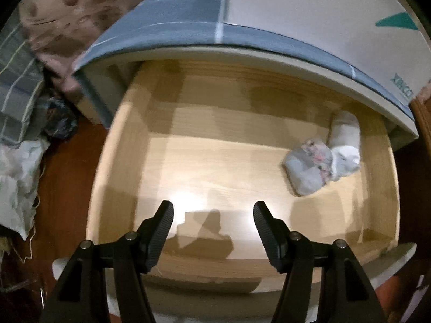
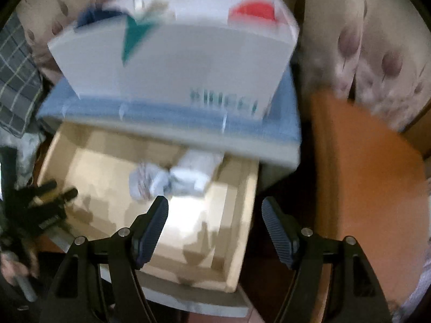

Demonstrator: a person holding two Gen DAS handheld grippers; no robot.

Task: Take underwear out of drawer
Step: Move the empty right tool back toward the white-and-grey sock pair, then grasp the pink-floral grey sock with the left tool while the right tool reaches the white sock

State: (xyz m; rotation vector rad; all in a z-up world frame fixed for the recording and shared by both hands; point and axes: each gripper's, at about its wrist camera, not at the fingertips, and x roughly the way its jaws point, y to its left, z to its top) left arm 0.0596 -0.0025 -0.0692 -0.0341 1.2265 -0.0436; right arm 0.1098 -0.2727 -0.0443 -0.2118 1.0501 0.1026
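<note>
Your right wrist view alone shows the orange cabinet beside the open drawer. The underwear lies bundled in the drawer's far right corner. Both your grippers angle steeply down: left gripper and right gripper stand open, holding nothing.

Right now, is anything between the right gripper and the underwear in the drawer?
Nothing visible. The right gripper is open, and the underwear lies uncovered on the drawer floor just beyond its fingertips.
</note>
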